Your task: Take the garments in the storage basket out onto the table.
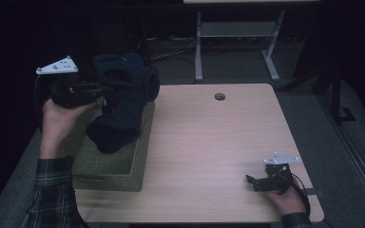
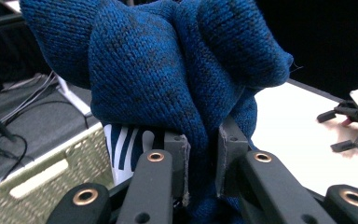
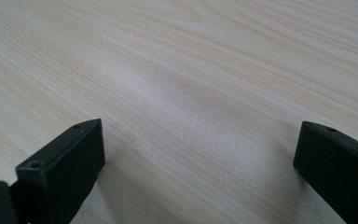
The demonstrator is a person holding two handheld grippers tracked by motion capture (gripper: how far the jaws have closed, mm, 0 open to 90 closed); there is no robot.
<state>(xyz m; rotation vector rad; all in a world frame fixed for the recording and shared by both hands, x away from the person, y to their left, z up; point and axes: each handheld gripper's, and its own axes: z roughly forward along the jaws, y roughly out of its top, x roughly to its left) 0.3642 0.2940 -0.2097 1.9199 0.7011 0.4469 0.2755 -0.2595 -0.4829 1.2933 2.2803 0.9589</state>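
A dark blue knitted garment hangs bunched above a woven green basket at the table's left. My left gripper, held level in a hand, is shut on a fold of it. In the left gripper view the two pads pinch the blue knit between them, and a blue-and-white striped cloth lies below in the basket. My right gripper rests on the table near the front right corner. Its jaws stand wide apart over bare wood with nothing between them.
The light wooden table has a round cable hole near its far edge. A white desk frame and cables stand on the dark floor behind. The right gripper lies off to the right in the left gripper view.
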